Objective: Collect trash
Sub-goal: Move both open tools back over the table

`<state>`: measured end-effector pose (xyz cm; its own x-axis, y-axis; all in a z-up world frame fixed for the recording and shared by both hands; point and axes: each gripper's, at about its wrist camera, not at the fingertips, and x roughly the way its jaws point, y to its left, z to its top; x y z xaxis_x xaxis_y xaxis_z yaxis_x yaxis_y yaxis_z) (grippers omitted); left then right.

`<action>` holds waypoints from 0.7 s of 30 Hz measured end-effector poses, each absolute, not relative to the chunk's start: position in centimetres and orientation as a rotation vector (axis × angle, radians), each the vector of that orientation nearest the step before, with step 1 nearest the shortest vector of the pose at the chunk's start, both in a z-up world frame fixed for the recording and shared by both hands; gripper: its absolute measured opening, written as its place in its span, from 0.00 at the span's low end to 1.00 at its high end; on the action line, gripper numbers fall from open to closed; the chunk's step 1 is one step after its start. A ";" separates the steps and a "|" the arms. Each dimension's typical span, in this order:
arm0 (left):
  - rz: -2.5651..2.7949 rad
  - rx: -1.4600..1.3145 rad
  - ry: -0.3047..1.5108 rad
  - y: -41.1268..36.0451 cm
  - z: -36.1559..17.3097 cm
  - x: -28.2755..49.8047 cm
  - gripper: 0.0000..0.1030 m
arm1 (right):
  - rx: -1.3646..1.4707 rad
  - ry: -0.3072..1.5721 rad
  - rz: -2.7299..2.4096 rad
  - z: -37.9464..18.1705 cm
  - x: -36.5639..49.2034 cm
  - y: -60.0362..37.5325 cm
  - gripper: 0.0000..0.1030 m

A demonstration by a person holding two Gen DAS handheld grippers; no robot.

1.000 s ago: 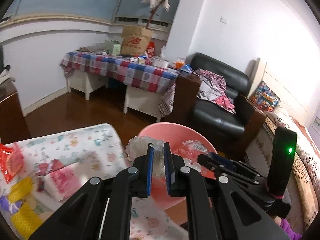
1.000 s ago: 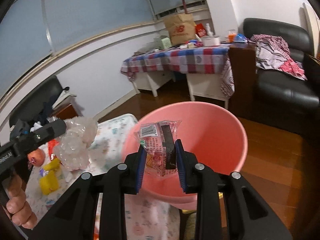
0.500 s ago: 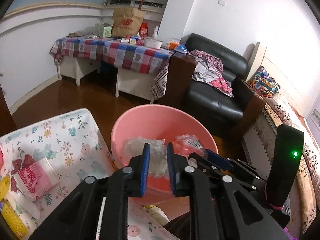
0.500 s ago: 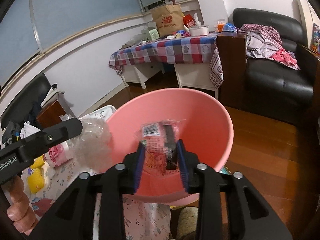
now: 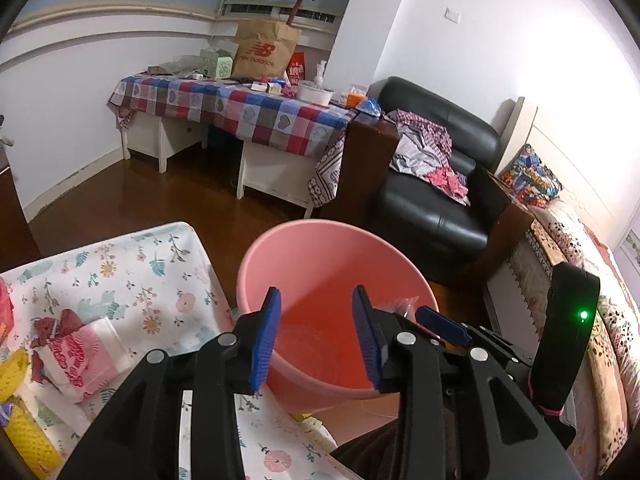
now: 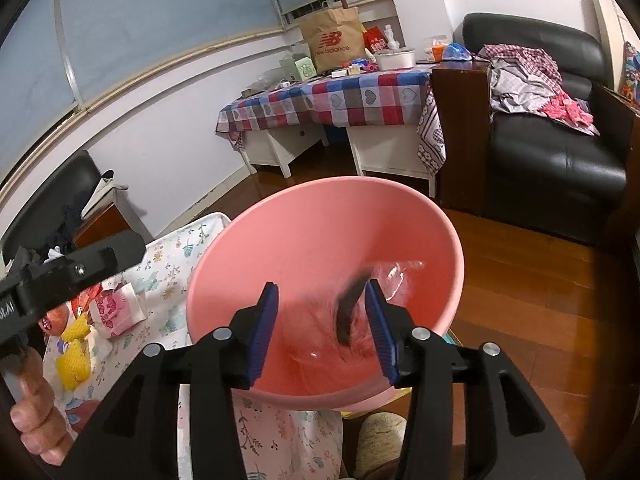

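A pink basin [image 5: 256, 256] stands just past the edge of the floral-cloth table [image 5: 120, 264]. My left gripper [image 5: 316, 334] hangs over it, jaws opening, nothing between the blue pads. My right gripper [image 6: 322, 332] is over the same basin [image 6: 248, 232], jaws opening. A printed snack wrapper [image 6: 352, 312] is a dark blur close to the right pad, dropping into the basin. Whether it still touches that pad is unclear. In the left wrist view the right gripper's fingertip [image 5: 440, 322] reaches in from the right. More trash lies on the table: a pink-and-white packet [image 5: 84, 356] and yellow netting [image 6: 76, 356].
A hand [image 6: 36, 420] holds the left gripper's body [image 6: 72, 268] at the left edge. Beyond the basin is wooden floor, a table with a checked cloth [image 5: 240, 108] and a black armchair [image 5: 432, 208] with clothes on it. A bed [image 5: 580, 280] lies to the right.
Both grippers have opened over the basin. The clear plastic wad has left the left gripper, and the wrapper has slipped from the right gripper's pads and is falling.
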<state>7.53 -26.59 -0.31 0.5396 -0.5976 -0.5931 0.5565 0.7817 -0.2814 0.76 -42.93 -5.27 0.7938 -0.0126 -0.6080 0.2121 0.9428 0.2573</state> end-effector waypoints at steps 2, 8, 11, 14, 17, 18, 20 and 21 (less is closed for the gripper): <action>-0.680 -0.082 0.719 -25.7 0.1 7.5 0.35 | 0.309 0.635 -0.118 -5.0 0.6 -42.8 0.48; -0.651 -0.143 0.704 -22.8 1.1 7.1 0.35 | 0.311 0.622 -0.106 -4.5 0.1 -42.6 0.52; -0.628 -0.162 0.694 -21.2 1.6 6.9 0.35 | 0.312 0.615 -0.102 -4.1 -0.3 -42.2 0.52; -0.604 -0.179 0.681 -19.5 2.0 6.5 0.35 | 0.314 0.602 -0.096 -3.5 -0.8 -41.5 0.52; -0.574 -0.188 0.668 -17.6 2.4 6.3 0.36 | 0.307 0.588 -0.076 -2.7 -1.3 -40.5 0.52; -0.562 -0.193 0.665 -16.9 2.6 6.2 0.37 | 0.303 0.584 -0.070 -2.4 -1.4 -40.2 0.52; -0.544 -0.202 0.658 -15.6 2.9 6.1 0.39 | 0.291 0.576 -0.048 -1.8 -1.8 -39.3 0.52; -0.532 -0.205 0.654 -14.9 3.0 5.9 0.39 | 0.286 0.573 -0.039 -1.6 -1.9 -39.0 0.52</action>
